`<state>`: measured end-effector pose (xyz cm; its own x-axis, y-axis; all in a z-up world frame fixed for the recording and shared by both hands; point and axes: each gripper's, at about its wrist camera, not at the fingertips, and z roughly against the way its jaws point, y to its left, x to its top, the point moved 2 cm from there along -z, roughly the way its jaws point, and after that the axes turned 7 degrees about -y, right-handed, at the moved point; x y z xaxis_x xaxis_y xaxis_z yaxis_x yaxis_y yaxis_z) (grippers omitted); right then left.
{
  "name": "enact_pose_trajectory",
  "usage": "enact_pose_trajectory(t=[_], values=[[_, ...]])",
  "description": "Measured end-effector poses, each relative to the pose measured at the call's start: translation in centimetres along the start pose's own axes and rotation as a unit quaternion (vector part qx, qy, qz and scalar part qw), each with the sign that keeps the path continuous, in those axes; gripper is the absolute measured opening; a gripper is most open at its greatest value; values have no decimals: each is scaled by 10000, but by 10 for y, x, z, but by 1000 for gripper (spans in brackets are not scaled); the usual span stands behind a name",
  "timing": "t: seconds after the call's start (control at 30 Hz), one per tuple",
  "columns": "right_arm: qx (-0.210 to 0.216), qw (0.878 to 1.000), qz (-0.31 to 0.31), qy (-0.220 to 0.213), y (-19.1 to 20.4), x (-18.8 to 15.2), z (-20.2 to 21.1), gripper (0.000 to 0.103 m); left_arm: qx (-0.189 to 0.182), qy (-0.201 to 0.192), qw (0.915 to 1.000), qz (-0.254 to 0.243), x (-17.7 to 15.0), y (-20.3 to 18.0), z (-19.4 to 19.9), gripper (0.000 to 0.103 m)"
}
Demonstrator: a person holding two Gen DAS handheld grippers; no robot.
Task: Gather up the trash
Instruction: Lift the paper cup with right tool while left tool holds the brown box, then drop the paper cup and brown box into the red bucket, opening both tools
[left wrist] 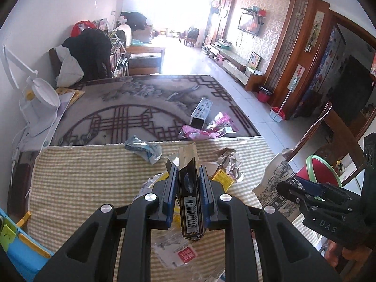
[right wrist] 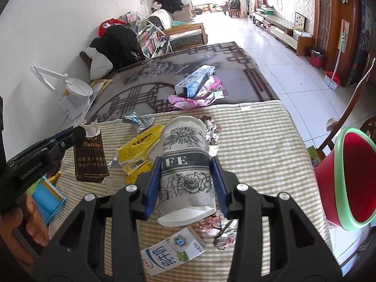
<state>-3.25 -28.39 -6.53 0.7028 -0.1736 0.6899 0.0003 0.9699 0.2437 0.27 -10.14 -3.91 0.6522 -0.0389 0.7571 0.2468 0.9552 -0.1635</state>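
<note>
Trash lies scattered over the striped mat [left wrist: 94,176] that covers the near end of the table. In the left wrist view, the left gripper [left wrist: 188,176] is clamped on a dark brown cigarette pack [left wrist: 189,195], its torn top pointing away and a barcode facing the camera; the pack is held above the mat. Past it lie a crumpled blue wrapper [left wrist: 143,148] and a wad of silver foil [left wrist: 229,162]. Farther off, on the patterned grey cloth [left wrist: 131,98], sit a long open carton [left wrist: 201,112] and pink wrappers [left wrist: 209,129] just beside it. At the right edge the right gripper [left wrist: 293,188] shows from the side, holding a paper cup [left wrist: 277,176] — beyond it is the red bin with a green rim [left wrist: 322,176].

In the right wrist view, the right gripper [right wrist: 185,164] is closed around the paper cup [right wrist: 183,159], printed with flowers, its mouth pointing away and its white base toward the camera. Under and beside it lie silver foil [right wrist: 211,129], a yellow wrapper [right wrist: 138,150] and a white milk carton [right wrist: 169,251] flat on the mat [right wrist: 258,152]. To the left, the left gripper [right wrist: 70,136] pinches the cigarette pack [right wrist: 90,159] near its torn top. The red bin [right wrist: 347,176] stands off the table's right side, tilted open toward the camera — well apart from the cup. A white desk lamp [right wrist: 75,87] stands at the far left.
</note>
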Motion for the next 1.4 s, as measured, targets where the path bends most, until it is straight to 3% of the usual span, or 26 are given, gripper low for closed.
enact_pose_trajectory(t=[0.7, 1.4], values=[[42, 9999, -25, -115, -68, 24, 10, 41, 42, -17, 9999, -92, 13, -64, -24, 16], [-98, 9983, -325, -463, -160, 40, 45, 41, -102, -151, 9988, -454, 26, -163, -35, 16]])
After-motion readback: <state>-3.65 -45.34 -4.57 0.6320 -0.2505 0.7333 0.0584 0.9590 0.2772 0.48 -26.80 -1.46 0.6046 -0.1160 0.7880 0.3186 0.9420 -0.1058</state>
